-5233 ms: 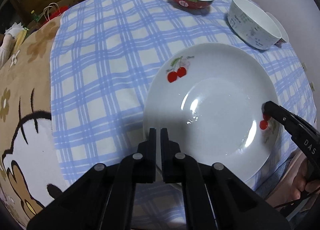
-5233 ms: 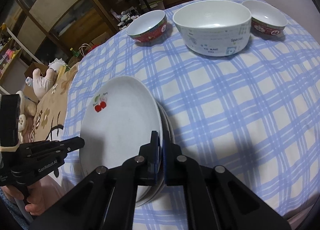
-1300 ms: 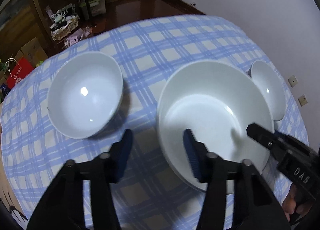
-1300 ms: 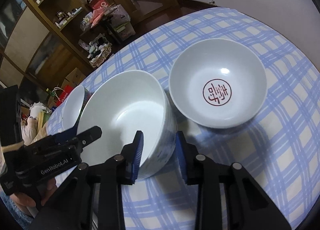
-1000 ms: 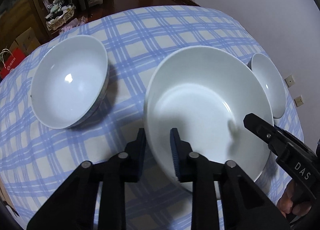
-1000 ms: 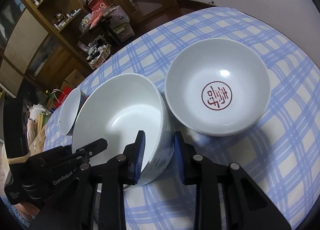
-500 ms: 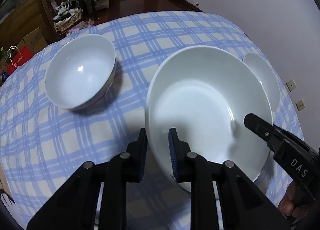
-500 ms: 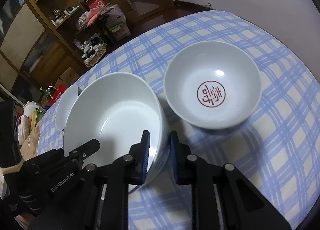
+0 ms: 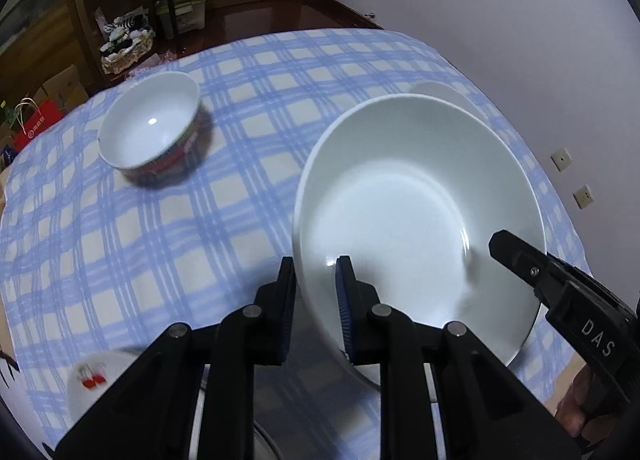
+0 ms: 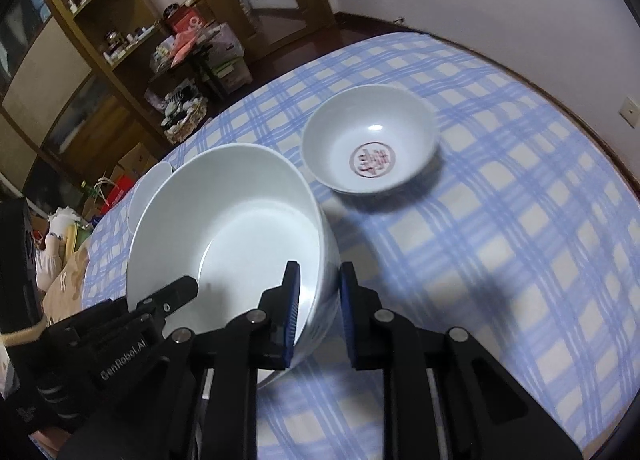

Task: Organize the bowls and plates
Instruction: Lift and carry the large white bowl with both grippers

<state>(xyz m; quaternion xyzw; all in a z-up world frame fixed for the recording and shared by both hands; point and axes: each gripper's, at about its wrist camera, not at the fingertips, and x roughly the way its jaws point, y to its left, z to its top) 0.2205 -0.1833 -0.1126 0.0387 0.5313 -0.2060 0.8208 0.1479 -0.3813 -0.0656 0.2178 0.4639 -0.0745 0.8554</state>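
Observation:
A large white bowl [image 9: 416,212] [image 10: 228,220] is held by both grippers and lifted off the blue checked table. My left gripper [image 9: 316,292] is shut on its near-left rim. My right gripper [image 10: 318,300] is shut on its near-right rim, one finger inside and one outside. Each gripper shows in the other's view: the right one [image 9: 560,292] and the left one [image 10: 132,324]. A small red-sided bowl [image 9: 152,132] stands at the far left. A small white bowl with a red seal [image 10: 370,144] stands behind the big bowl. A cherry-print plate [image 9: 100,380] lies near the front edge.
The round table's blue checked cloth [image 10: 520,220] spreads to the right. Wooden shelves and clutter [image 10: 120,40] stand beyond the table. A wall with sockets [image 9: 560,158] is close on the right. A beige blanket [image 10: 64,280] lies at the left.
Both grippers have risen and pulled back with the large bowl, which now tilts and sits higher. The small bowls look farther away, and the cherry plate has come into the left view.

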